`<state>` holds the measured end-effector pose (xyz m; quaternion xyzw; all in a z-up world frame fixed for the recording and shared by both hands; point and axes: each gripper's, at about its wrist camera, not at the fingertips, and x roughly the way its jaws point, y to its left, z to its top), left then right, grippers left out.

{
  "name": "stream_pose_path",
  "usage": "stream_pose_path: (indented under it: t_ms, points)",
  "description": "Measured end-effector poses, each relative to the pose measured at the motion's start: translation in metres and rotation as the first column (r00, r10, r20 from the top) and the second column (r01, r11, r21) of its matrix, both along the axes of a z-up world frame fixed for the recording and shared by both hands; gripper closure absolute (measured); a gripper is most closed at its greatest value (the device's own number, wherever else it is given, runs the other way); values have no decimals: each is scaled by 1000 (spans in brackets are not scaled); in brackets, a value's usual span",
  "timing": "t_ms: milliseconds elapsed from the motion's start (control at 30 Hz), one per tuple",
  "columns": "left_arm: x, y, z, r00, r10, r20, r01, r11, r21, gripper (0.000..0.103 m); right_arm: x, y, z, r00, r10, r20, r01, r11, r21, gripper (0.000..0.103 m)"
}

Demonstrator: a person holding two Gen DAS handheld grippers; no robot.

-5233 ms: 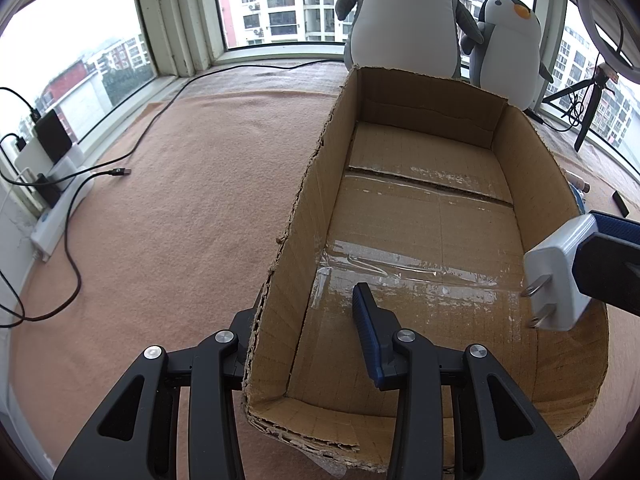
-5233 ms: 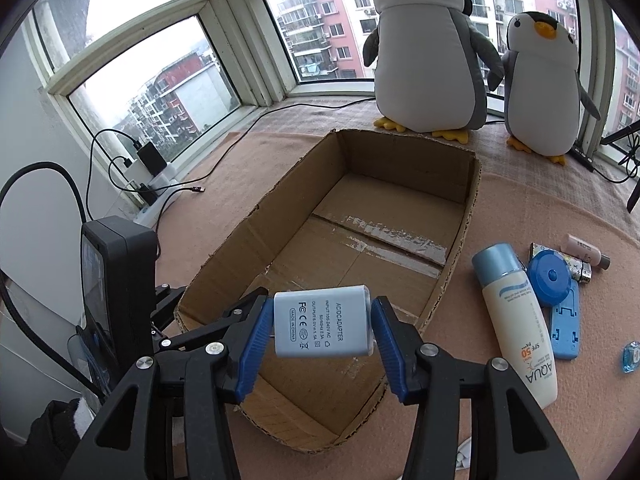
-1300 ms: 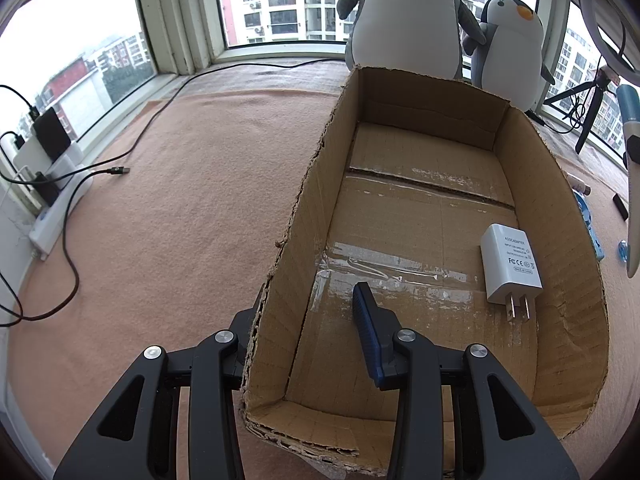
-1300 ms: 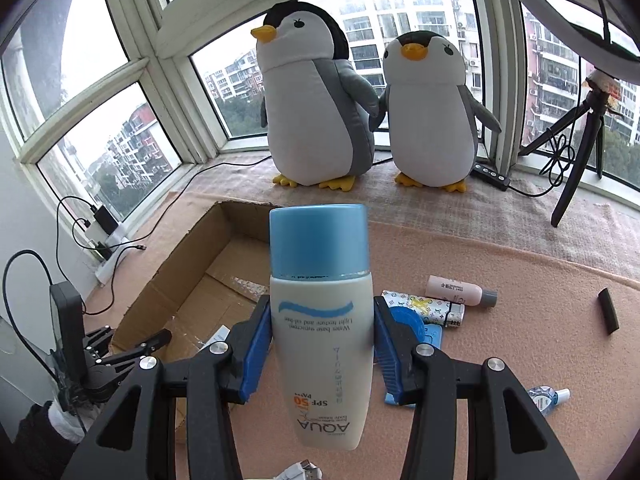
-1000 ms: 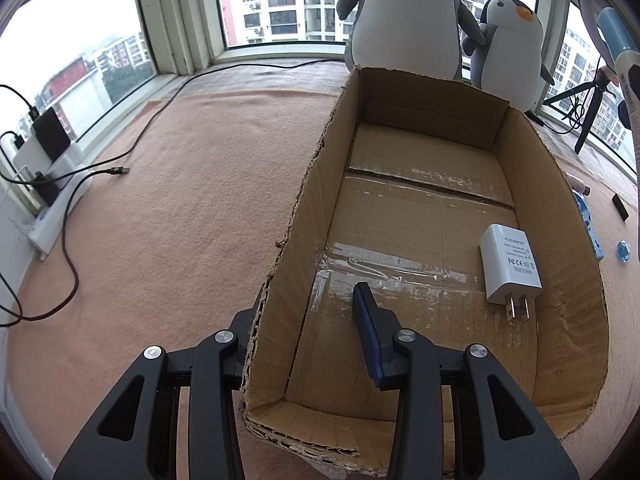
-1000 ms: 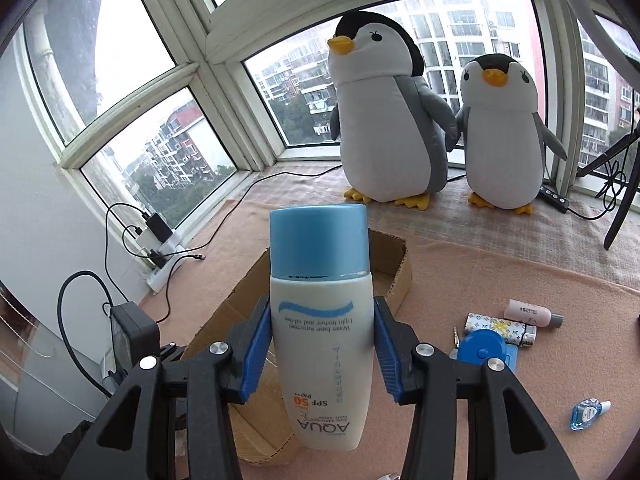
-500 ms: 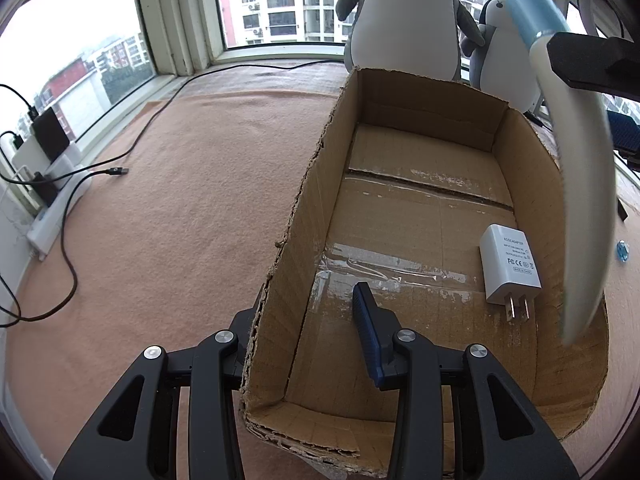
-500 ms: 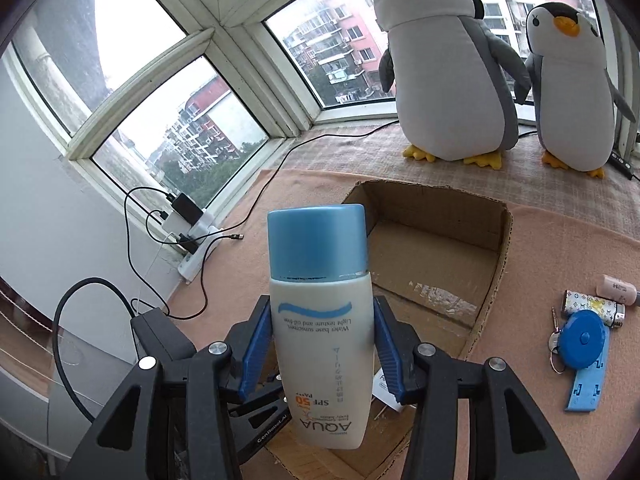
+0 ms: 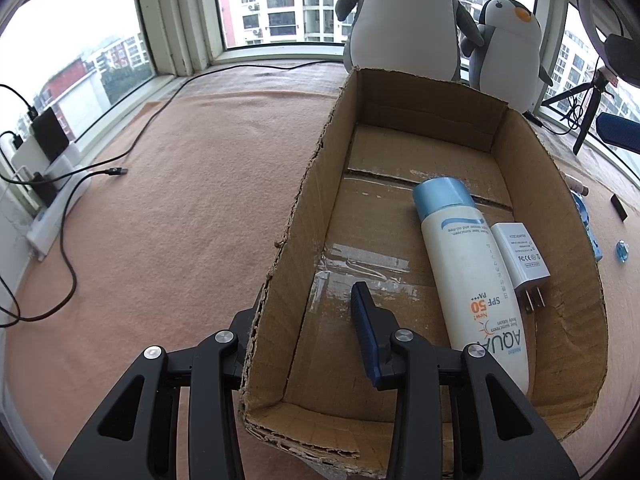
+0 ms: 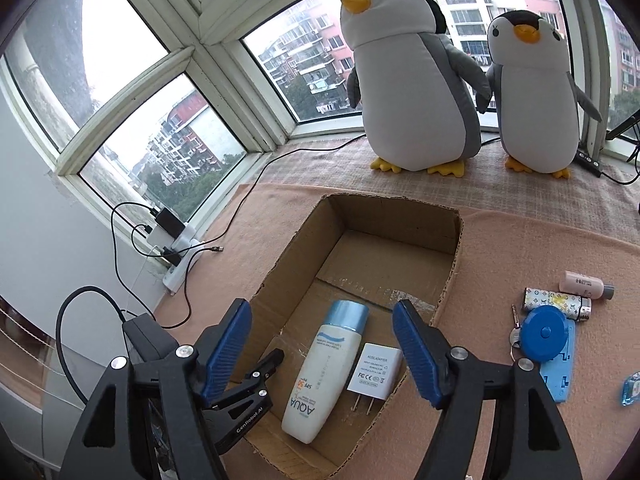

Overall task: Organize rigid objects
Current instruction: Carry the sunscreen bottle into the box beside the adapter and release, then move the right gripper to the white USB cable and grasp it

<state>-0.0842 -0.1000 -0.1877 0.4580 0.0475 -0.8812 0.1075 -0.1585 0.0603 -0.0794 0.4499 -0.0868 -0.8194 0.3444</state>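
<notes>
left wrist view:
box: open brown cardboard box (image 9: 520, 132), long axis near to far, fills centre and right of frame on a pinkish felt mat (image 9: 180, 200).
left gripper: black left gripper with blue pads (image 9: 308, 320) straddles the box's near-left wall, one finger outside, one inside; pinching that wall, so it looks like it is steadying the box.
bottle: white sunscreen bottle with light-blue cap (image 9: 472, 280) lies flat on the box floor, right half, cap to the far end, base near.
charger: white wall charger with two metal prongs (image 9: 520, 252) touching the bottle's right side, prongs pointing near.
leftovers: only slivers of blue items show past the box's right wall; too cut off to name.

right wrist view:
right gripper: black right gripper with blue pads (image 10: 322, 354) hangs above the near end of the box, fingers spread wide, nothing between them.
box contents: bottle and charger side by side right below the spread fingers, both apart from them.
remaining items: right of the box on the mat, a round blue tape measure (image 10: 542, 334) on a flat blue plastic piece (image 10: 562, 376), keys at its left edge, a patterned tube (image 10: 556, 300), a small pink bottle (image 10: 584, 282) farther off, a small clear-blue item (image 10: 632, 390) at the right edge.
key relation: all leftovers lie to the right of the right gripper, outside the right wall; this hand is the nearer one, left hand is busy on the box.
axis: tape measure is round, no preferred grasp angle; tube and pink bottle lie left-right, so fingers would close across near-far.
step: two items in, judged partway; next likely a swing right to the tape measure, the closest.
background: two plush penguins (image 10: 412, 80) on the far sill.
</notes>
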Motion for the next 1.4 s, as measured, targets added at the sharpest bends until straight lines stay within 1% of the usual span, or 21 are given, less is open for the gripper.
stream_pose_path:
  t_ms: [200, 367, 467, 600, 767, 900, 1033, 1100, 1233, 1400]
  points:
    - [-1, -1, -1, 1000, -1, 0, 1, 1000, 0, 67, 14, 34, 31, 998, -44, -41, 44, 999, 4, 34]
    - [0, -1, -1, 1000, -6, -1, 6, 1000, -2, 67, 33, 72, 66, 991, -101, -92, 103, 995, 11, 34]
    - [1, -1, -2, 1000, -9, -3, 9, 1000, -2, 67, 46, 97, 87, 981, -149, -125, 153, 988, 23, 34]
    - [1, -1, -2, 1000, -19, -3, 19, 1000, -9, 67, 63, 133, 110, 966, -218, -142, 223, 975, 19, 34]
    - [1, 0, -2, 999, -33, -1, 33, 999, -22, 67, 92, 168, 128, 947, -285, -150, 290, 957, 13, 34]
    - [1, 0, -2, 999, -40, 0, 40, 999, -27, 67, 116, 184, 123, 939, -317, -135, 322, 947, 12, 34]
    - [2, 0, -2, 999, -47, 1, 47, 998, -30, 67, 133, 192, 107, 940, -327, -100, 330, 944, 9, 34]
    - [2, 0, -2, 999, -47, 1, 47, 998, -29, 67, 137, 188, 94, 945, -315, -90, 318, 948, 25, 34]
    - [2, 0, -2, 999, -47, 1, 47, 998, -29, 67, 140, 170, 63, 959, -269, -88, 276, 957, 89, 34]
    - [3, 0, -2, 999, -45, 0, 45, 999, -25, 67, 136, 141, 18, 981, -189, -44, 194, 968, 158, 34]
